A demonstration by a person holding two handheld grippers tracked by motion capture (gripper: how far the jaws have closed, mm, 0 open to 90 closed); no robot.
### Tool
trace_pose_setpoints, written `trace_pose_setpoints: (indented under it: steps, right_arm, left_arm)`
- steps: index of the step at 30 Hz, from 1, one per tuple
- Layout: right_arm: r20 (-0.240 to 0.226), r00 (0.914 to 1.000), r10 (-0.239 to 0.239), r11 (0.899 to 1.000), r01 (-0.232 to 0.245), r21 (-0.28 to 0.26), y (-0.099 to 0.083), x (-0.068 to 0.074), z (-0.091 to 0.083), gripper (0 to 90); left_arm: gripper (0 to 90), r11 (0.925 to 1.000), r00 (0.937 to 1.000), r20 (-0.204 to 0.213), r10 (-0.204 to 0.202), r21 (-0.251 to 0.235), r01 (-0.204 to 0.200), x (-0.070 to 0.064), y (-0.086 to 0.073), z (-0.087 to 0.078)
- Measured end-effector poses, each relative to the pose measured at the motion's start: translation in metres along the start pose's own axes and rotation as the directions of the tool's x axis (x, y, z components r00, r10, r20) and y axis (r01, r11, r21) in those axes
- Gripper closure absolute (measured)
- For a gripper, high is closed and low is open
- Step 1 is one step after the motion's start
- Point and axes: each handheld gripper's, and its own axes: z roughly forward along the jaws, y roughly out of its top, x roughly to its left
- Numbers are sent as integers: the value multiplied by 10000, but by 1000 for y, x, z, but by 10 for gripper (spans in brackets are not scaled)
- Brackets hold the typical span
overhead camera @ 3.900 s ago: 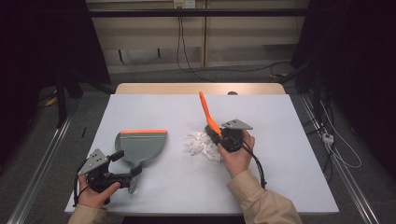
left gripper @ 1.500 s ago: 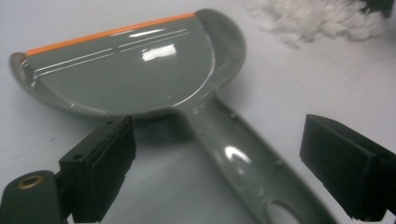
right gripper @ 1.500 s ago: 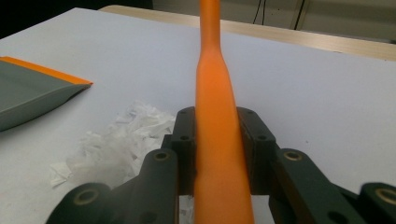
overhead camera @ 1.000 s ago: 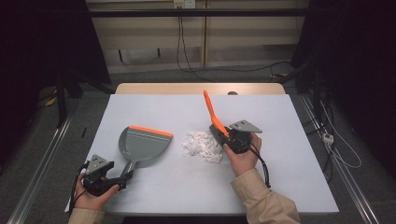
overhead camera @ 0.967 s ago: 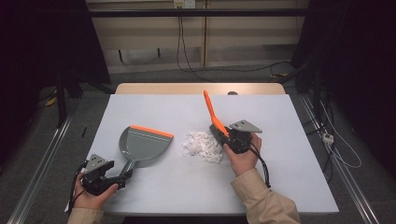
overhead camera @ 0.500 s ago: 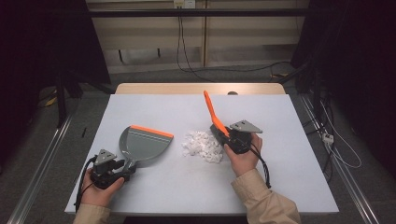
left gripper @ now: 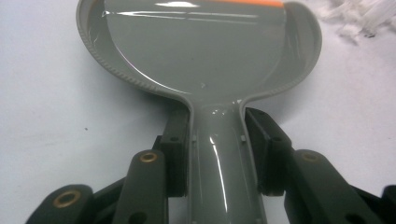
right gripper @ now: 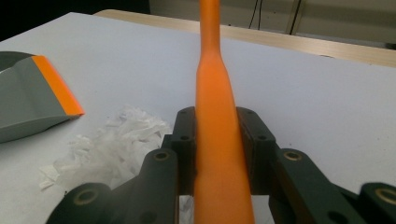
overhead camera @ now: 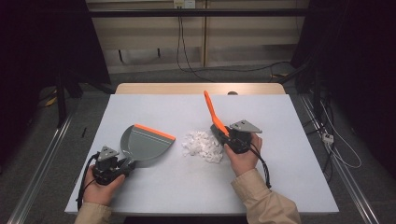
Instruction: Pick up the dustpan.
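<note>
A grey dustpan [overhead camera: 145, 142] with an orange lip lies flat at the table's left, its mouth facing a heap of white paper shreds [overhead camera: 201, 145]. My left gripper [overhead camera: 124, 164] is shut on the dustpan's handle [left gripper: 217, 154], with a jaw pressed against each side [left gripper: 217, 122]. To the right of the shreds, my right gripper [overhead camera: 228, 135] is shut on the orange handle of a brush [overhead camera: 211, 109]. The handle slants up and away from it [right gripper: 218, 140]. The right gripper view also has the shreds [right gripper: 112, 144] and the dustpan lip [right gripper: 58, 93] at its left.
The pale table top [overhead camera: 289, 154] has open room to the right and along the front. A wooden strip [overhead camera: 196, 88] runs along the far edge. Cables lie on the floor beyond the table.
My left gripper has come forward from the near-left corner and shut on the dustpan handle. The right gripper, the brush and the shreds have stayed put over the last second.
</note>
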Motion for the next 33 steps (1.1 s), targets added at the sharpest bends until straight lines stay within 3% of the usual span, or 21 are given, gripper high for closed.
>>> trace_pose_setpoints:
  steps: [4,10,17,20,23,26,29,33]
  right_arm:
    - [35,10000,39,10000,-39,-26,1,-1,1,714]
    - [25,10000,55,10000,-55,-17,0,-2,2,714]
    - [19,10000,41,10000,-41,-38,0,-2,2,714]
    - [49,10000,85,9999,-85,-81,1,-4,3,714]
    - [-50,9998,187,9998,-188,-59,2,-5,6,714]
    - [-40,9999,103,9999,-103,-45,4,-4,8,714]
    - [0,9999,105,9999,-105,-61,5,-6,12,714]
    - [-141,9999,-66,9996,70,261,2,-6,18,714]
  left_arm:
    - [627,9994,9992,394,60,-350,-46,-1,3,-9]
    - [628,9987,9949,991,190,-499,-141,-4,6,-18]
    - [628,9959,9881,1310,806,-520,-743,-2,5,-30]
    - [628,9938,9805,1680,1021,-607,-931,-1,3,-39]
    - [628,9922,9690,2154,1207,-576,-1108,-5,1,-41]
    - [628,9868,9541,2520,1619,-416,-1564,-12,0,-37]
    - [627,9842,9391,2952,1761,-348,-1736,-19,-2,-35]
    - [628,9817,9327,3110,1826,-56,-1903,-23,-5,-31]
